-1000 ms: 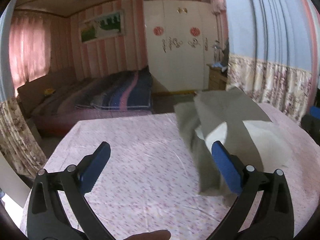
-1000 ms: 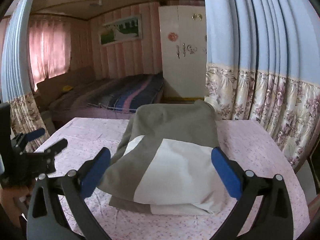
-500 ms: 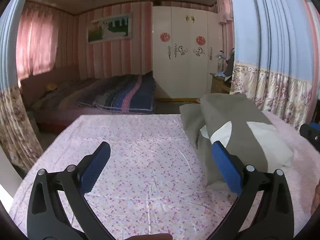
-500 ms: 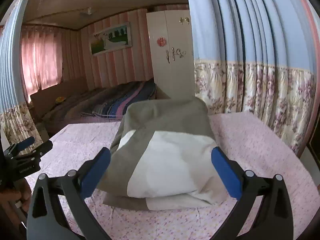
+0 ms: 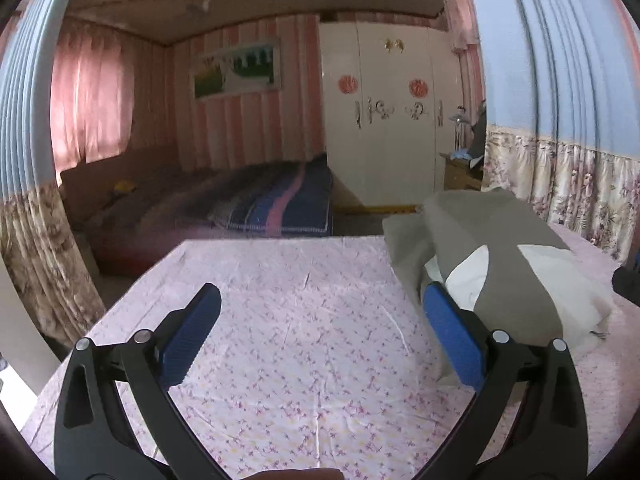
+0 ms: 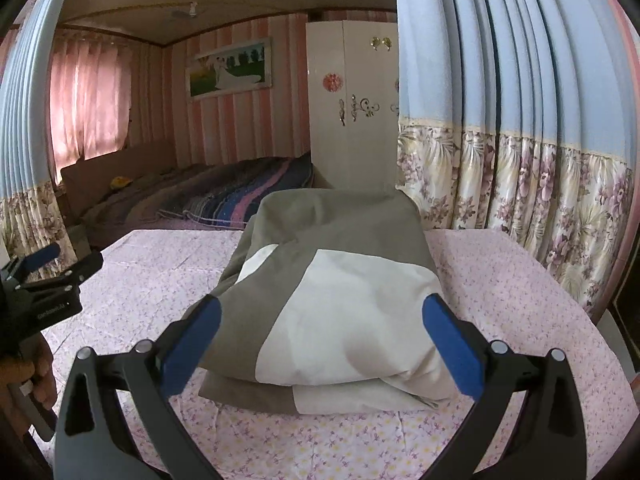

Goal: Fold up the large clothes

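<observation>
A grey and white garment (image 6: 336, 292) lies folded in a thick bundle on the table with the pink flowered cloth (image 6: 520, 280). My right gripper (image 6: 320, 316) is open and empty, just in front of the bundle and a little above the table. In the left wrist view the bundle (image 5: 500, 264) lies at the right. My left gripper (image 5: 320, 308) is open and empty over bare cloth (image 5: 288, 280), its right finger close to the bundle's left edge. The left gripper also shows in the right wrist view (image 6: 52, 264) at the far left.
A bed with a striped blanket (image 5: 256, 200) stands beyond the table's far edge. A white wardrobe (image 5: 384, 120) is at the back. Blue and flowered curtains (image 6: 520, 140) hang close along the table's right side.
Both grippers have drawn back and tilted up a little; the bundle sits lower and nearer in both views. The garment itself has not moved. Both grippers stay open.
</observation>
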Available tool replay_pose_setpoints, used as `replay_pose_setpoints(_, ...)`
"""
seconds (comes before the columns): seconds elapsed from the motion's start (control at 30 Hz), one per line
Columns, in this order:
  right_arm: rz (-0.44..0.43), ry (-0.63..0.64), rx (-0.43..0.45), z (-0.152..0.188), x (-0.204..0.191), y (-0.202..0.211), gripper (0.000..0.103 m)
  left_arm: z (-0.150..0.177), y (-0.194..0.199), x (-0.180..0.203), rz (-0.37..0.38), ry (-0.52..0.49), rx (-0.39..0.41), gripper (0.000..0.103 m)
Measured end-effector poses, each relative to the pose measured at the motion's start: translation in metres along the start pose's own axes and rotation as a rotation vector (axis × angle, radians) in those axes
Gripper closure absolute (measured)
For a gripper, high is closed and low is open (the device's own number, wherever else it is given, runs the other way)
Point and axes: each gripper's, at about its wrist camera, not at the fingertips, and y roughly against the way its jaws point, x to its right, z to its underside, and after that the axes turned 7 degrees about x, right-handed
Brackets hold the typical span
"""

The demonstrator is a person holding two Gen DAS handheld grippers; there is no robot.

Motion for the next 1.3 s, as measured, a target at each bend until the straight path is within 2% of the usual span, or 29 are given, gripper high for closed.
replay_pose_setpoints(0.13,0.005,0.001,-0.009,0.001,0.001,0.001,0.002,0.0,-0.003,-0.006,0.068,0.065,-0.031,0.003)
replay_pose_setpoints(0.37,0.003,0.018,-0.032,0.005,-0.002,-0.004,0.002,-0.001,-0.004,-0.013,0.06,0.097,-0.029,0.003)
replay_pose_setpoints(0.6,0.004,0.021,-0.033,0.005,-0.004,-0.004,0.002,-0.002,-0.002,-0.014,0.06,0.093,-0.022,0.003)
replay_pose_setpoints(0.8,0.008,0.014,-0.021,0.003,0.0,-0.002,0.002,-0.002,-0.004,-0.01,0.05,0.048,-0.03,0.003)
replay_pose_setpoints(1.1,0.003,0.015,-0.023,0.003,0.0,-0.002,0.002,0.0,-0.007,-0.01,0.074,0.071,-0.043,0.003)
replay_pose_setpoints(1.3,0.008,0.027,-0.038,0.006,-0.003,-0.006,0.002,0.002,-0.009,-0.006,0.084,0.044,-0.065,0.003)
